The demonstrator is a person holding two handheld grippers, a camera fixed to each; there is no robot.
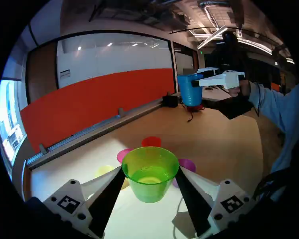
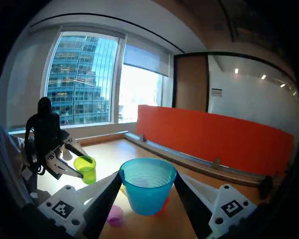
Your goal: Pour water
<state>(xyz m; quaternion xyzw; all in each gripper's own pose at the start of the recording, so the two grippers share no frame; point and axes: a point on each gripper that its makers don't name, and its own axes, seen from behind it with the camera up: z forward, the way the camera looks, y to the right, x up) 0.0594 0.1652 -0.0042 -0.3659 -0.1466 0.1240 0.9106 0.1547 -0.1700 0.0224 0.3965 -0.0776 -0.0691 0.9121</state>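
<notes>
- Green cup (image 1: 150,181) is sitting upright, clamped in the left gripper (image 1: 149,170) low over the counter (image 1: 221,135).
- Blue cup (image 2: 147,191) is hanging upright, squeezed in the right gripper (image 2: 147,176), well apart and looking higher.

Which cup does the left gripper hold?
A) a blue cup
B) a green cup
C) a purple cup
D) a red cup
B: both fingers of the left gripper press on the green cup, while the right gripper holds the blue cup.
</notes>
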